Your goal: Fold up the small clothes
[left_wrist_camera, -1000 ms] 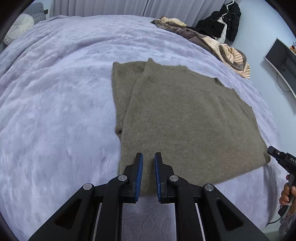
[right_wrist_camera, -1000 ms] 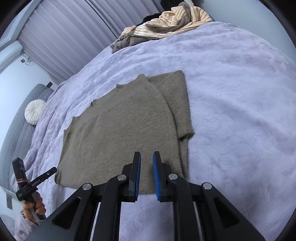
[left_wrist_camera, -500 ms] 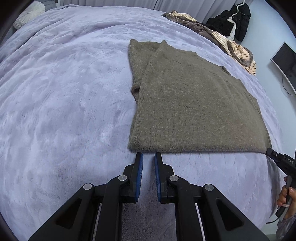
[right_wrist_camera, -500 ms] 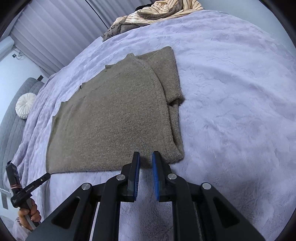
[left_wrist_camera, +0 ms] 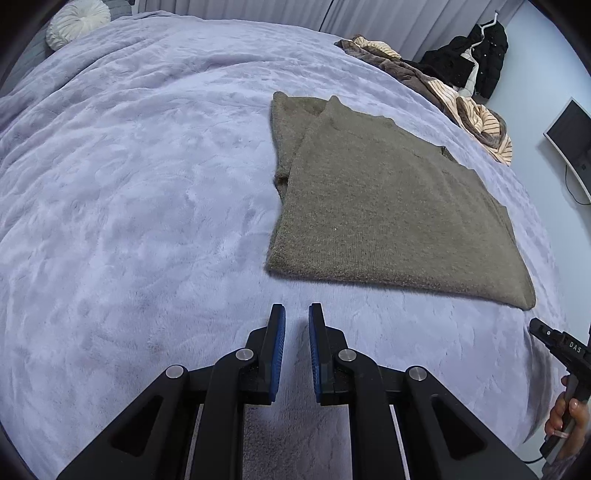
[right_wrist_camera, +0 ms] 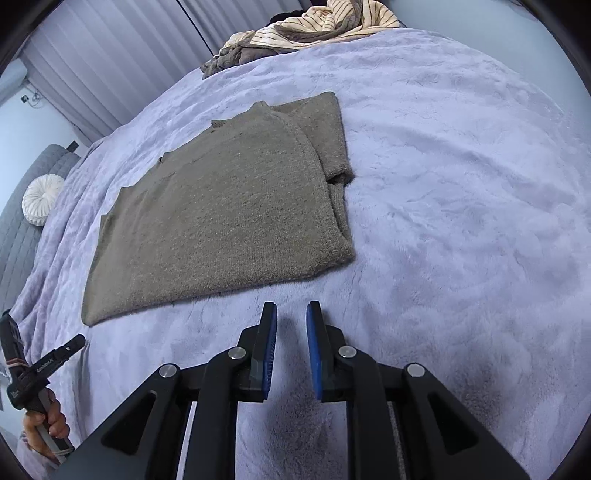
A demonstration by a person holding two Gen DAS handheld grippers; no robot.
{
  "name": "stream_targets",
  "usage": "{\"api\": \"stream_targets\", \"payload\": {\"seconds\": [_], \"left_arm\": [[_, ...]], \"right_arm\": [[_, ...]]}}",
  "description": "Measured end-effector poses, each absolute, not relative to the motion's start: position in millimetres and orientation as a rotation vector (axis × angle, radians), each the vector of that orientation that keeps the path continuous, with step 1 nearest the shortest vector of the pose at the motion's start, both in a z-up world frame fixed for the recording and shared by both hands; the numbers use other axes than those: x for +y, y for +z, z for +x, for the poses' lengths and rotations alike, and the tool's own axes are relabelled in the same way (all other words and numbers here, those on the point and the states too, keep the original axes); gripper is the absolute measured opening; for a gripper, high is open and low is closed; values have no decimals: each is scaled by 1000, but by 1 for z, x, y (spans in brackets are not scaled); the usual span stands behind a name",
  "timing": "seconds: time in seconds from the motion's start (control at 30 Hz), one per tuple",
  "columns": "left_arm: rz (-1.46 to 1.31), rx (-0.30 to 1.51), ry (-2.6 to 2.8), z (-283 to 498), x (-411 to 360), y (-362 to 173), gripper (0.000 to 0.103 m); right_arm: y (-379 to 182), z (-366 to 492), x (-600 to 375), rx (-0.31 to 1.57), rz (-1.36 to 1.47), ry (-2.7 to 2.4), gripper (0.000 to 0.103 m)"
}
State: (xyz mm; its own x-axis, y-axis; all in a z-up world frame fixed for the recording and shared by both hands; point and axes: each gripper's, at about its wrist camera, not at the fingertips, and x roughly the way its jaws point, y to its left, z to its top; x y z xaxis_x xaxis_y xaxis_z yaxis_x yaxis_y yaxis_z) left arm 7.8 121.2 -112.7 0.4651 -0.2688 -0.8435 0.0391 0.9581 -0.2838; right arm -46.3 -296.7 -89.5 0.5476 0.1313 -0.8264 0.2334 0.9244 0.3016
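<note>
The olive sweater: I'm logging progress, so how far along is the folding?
Partly done. The olive sweater lies flat on the lavender blanket, apparently with a sleeve folded in, forming a rough rectangle. Nothing is in hand: the left gripper and right gripper are both open, short of the hem. Probably left: folding the body smaller, plus the clothes pile beyond.

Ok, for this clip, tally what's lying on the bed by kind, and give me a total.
Olive-brown knit garment, laid flat and partly folded: 1
Heap of striped and brown clothes at the far edge: 1, pieces inside cannot be counted
Round white cushion by the headboard: 1
Total: 3
</note>
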Motion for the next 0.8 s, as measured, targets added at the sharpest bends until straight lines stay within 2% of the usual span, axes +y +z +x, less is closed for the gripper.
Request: {"api": "stream_targets", "payload": {"seconds": [0.2, 0.23, 0.27, 0.3, 0.33, 0.5, 0.63, 0.77, 0.8], "left_arm": [[-211, 1079, -190, -7, 119, -111, 14], [-208, 1079, -189, -10, 119, -111, 23], [-207, 1080, -187, -12, 120, -111, 42], [-207, 1081, -174, -14, 120, -110, 94], [-213, 1052, -153, -19, 122, -107, 101], [-193, 1028, -167, -29, 124, -96, 102], [-172, 1004, -142, -36, 125, -92, 102], [-183, 1010, -130, -39, 129, -96, 102], [-188, 1016, -130, -39, 130, -97, 102]], "right_arm": [[-82, -55, -275, 993, 346, -42, 36], [-80, -56, -271, 992, 333, -38, 36], [-78, -57, -268, 991, 322, -35, 36], [-77, -58, -264, 991, 312, -31, 36], [-75, -59, -260, 990, 300, -29, 36], [-69, -64, -245, 985, 263, -13, 47], [-65, -67, -233, 983, 228, -8, 49], [-60, -70, -219, 966, 158, -22, 83], [-59, -71, -216, 958, 139, -26, 83]]}}
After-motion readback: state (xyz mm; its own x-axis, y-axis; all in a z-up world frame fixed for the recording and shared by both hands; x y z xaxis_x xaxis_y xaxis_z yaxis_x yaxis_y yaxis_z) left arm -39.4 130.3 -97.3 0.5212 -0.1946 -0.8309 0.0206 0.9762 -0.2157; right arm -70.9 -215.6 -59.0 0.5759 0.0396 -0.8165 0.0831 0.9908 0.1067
